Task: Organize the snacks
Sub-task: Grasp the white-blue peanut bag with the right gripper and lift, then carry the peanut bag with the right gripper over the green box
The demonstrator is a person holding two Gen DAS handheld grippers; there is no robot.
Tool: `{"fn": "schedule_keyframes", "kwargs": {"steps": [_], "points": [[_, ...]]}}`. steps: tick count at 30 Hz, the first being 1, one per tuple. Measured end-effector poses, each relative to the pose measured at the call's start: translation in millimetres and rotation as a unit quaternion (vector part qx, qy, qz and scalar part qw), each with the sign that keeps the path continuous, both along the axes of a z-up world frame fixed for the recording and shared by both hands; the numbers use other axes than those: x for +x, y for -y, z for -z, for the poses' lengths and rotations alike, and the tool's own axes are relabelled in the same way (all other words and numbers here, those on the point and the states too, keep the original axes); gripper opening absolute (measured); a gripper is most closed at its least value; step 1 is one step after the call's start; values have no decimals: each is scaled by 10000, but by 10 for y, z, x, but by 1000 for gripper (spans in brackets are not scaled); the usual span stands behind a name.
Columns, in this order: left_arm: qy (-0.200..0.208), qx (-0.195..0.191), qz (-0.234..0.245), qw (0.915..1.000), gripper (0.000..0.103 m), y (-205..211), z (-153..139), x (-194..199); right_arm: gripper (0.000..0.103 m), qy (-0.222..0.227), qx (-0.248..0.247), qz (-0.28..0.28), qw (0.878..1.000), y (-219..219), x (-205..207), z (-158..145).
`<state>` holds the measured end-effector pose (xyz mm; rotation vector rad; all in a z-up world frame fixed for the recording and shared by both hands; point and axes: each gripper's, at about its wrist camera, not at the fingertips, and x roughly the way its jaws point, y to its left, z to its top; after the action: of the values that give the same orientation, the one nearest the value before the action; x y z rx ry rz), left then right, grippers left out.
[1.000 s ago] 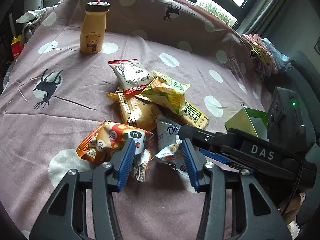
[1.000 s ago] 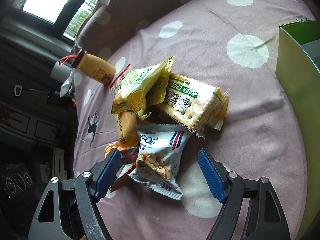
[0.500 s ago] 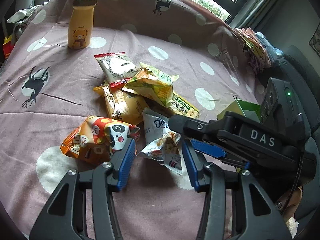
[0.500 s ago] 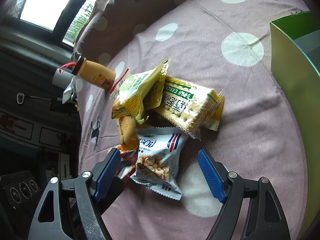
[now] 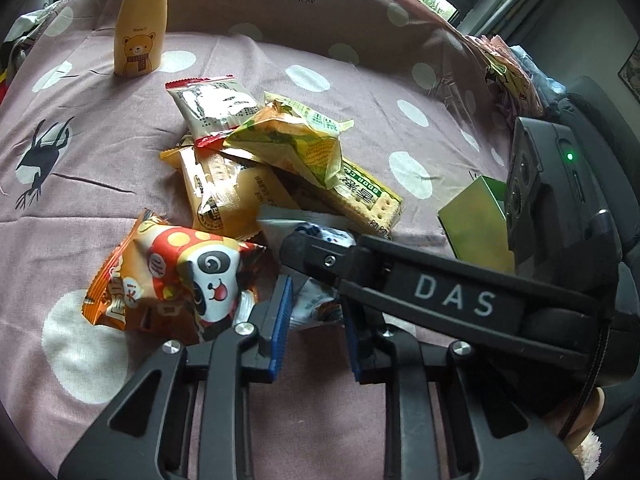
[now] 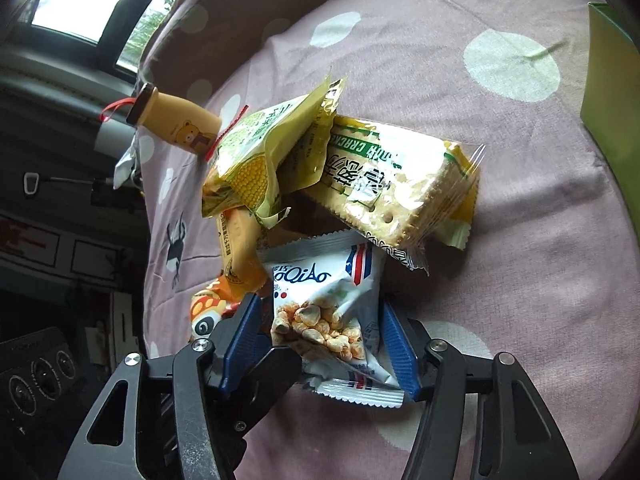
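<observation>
The right gripper (image 6: 324, 340), which was wide open one second ago, has now closed on the white popcorn bag (image 6: 326, 312) at the near edge of the snack pile. The left gripper (image 5: 314, 320) just beside it holds nothing, its jaws a little narrower than before. Beyond the bag lie the cracker pack (image 6: 396, 192) and the green box (image 5: 476, 228), probably its destination.

Both views are taken from close above the snack pile (image 5: 280, 176) — the left wrist view faces the window, the right faces leftward — and the white popcorn packet (image 6: 332, 304) is shared.
</observation>
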<state>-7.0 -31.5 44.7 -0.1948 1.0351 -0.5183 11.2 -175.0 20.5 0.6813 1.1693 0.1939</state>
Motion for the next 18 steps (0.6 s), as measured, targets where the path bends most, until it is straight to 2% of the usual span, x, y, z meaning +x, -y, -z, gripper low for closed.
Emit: {"fn": "schedule_keyframes", "kwargs": {"steps": [1,3,6,11,18], "points": [[53,71,-10,10000,22,16,-12,-17,53,8,30,-24,10000,-12,-7,-6],[198,137,5,9997,22,31,-65,-60,52,7,126,-38,9999,-15,-30,-21],[376,-9,56,9993,22,21,-166,-119,51,202,108,23,9997,3,-92,-140],[830,-177,215,9962,22,75,-420,-269,51,691,10,122,9975,73,-263,-454],[1427,-405,528,9875,22,317,-752,-478,51,1346,-199,437,9897,315,-555,-905]]}}
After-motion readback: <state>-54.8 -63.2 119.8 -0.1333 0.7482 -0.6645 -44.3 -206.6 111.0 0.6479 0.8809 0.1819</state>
